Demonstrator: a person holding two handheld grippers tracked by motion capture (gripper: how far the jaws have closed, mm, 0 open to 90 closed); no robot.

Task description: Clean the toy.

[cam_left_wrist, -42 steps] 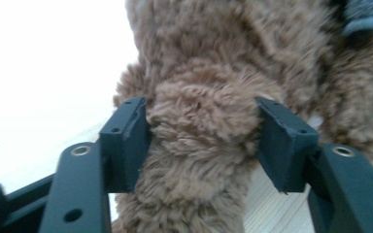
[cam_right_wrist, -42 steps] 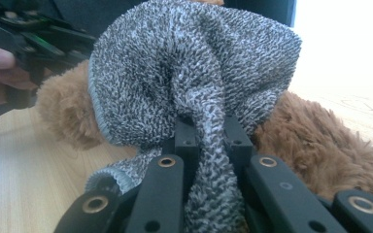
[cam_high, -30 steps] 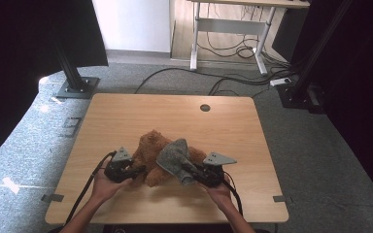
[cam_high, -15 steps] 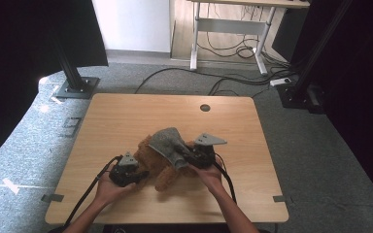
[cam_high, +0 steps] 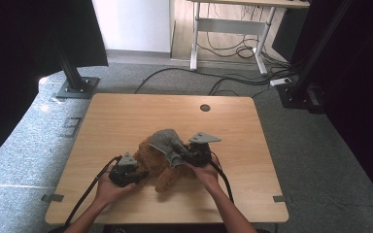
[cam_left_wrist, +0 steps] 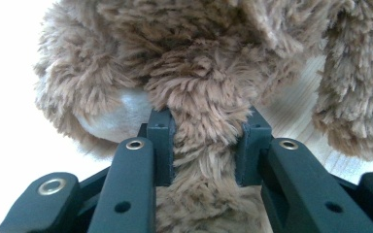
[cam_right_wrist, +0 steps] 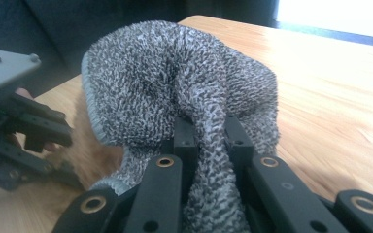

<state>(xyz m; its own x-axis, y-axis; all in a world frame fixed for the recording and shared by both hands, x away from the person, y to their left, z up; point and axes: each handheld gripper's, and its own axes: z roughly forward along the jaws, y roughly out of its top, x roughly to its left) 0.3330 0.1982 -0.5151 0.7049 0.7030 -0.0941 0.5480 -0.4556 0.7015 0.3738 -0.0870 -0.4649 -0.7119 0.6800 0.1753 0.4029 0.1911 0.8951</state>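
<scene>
Much of the brown plush toy (cam_high: 158, 165) is hidden: a grey knitted cloth (cam_high: 167, 143) drapes its far part, and I cannot make out its face. It lies on the wooden surface (cam_high: 126, 116), near the person's edge, between both hands. The left tongs (cam_high: 135, 173) have just been closing and now pinch a fuzzy brown limb (cam_left_wrist: 204, 131). The right tongs (cam_high: 184, 156) are clamped on a fold of the cloth (cam_right_wrist: 209, 131). Beyond the surface, cables (cam_high: 233, 80) trail across the grey floor (cam_high: 320, 155).
</scene>
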